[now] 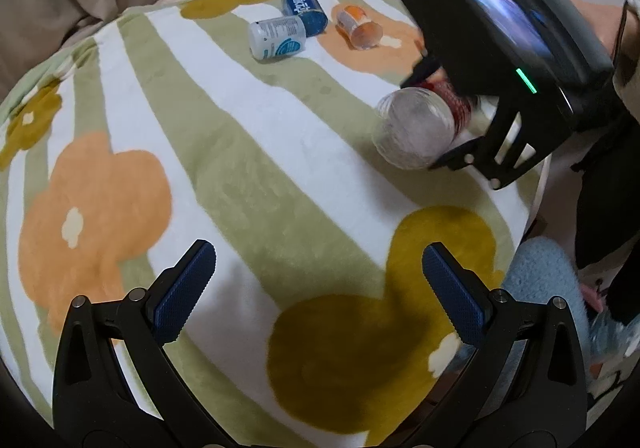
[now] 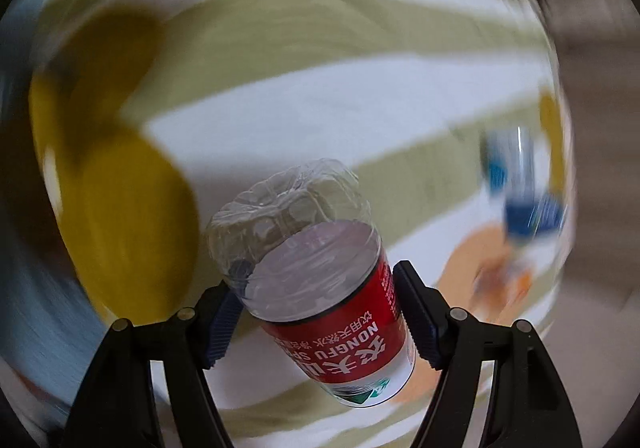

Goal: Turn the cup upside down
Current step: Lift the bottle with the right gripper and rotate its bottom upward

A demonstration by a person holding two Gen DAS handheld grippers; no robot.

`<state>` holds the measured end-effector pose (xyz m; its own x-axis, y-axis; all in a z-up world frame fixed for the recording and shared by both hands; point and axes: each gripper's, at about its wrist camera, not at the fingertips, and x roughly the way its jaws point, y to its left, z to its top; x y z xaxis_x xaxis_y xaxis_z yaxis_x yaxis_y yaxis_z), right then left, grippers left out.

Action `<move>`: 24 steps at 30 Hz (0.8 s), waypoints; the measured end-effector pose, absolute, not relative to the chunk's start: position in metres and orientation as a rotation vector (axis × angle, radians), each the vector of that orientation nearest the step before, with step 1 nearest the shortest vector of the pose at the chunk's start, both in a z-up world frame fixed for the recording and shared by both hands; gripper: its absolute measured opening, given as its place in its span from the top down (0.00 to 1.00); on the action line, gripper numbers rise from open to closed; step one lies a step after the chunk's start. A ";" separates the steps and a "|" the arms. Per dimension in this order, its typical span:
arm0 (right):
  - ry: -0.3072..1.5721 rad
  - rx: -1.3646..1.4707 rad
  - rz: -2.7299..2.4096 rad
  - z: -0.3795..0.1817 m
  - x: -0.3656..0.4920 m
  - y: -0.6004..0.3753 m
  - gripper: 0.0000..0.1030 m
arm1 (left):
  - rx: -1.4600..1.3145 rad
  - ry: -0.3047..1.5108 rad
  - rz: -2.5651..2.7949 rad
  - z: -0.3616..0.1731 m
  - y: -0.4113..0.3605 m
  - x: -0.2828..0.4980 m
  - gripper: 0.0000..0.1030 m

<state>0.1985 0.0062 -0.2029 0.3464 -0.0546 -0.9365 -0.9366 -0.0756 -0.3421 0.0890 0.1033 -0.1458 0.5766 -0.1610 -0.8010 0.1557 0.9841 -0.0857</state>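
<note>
The left tongs (image 1: 318,290) hang with the jaws wide apart and nothing between them. The right tongs (image 2: 320,312) are clamped on the cup (image 2: 316,288), tilted.

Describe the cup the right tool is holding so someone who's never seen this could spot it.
Find the flowered, green-striped blanket; near its right edge the right tool grips a clear plastic cup cut from a bottle. Unlike the three cups lying at the far end, it alone is held, wearing a red label with white lettering.

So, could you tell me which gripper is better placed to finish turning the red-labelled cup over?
The right gripper: its fingers already clamp the red-labelled cup above the blanket. The left gripper is open, empty and well apart from it.
</note>
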 end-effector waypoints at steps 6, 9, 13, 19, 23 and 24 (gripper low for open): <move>1.316 -0.981 0.828 -0.201 0.251 0.013 0.33 | -0.041 0.927 -0.189 -0.144 0.103 0.083 0.00; 1.321 -0.972 0.809 -0.211 0.255 0.017 0.33 | -0.049 0.926 -0.186 -0.143 0.104 0.079 0.00; 1.300 -1.051 0.823 -0.218 0.247 0.025 0.24 | -0.075 0.922 -0.184 -0.143 0.107 0.075 0.00; 1.220 -1.233 0.841 -0.208 0.225 0.041 0.18 | -0.118 0.918 -0.193 -0.142 0.107 0.073 0.00; 1.144 -1.365 0.883 -0.203 0.208 0.055 0.18 | -0.111 0.914 -0.191 -0.141 0.103 0.072 0.00; 1.147 -1.388 0.890 -0.205 0.206 0.058 0.18 | -0.107 0.913 -0.189 -0.141 0.103 0.071 0.00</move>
<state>0.2063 0.0579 -0.2046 0.2561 -0.1606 -0.9532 -0.9632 0.0409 -0.2657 0.0715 0.1027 -0.1413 0.5959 -0.2081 -0.7756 0.1175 0.9780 -0.1721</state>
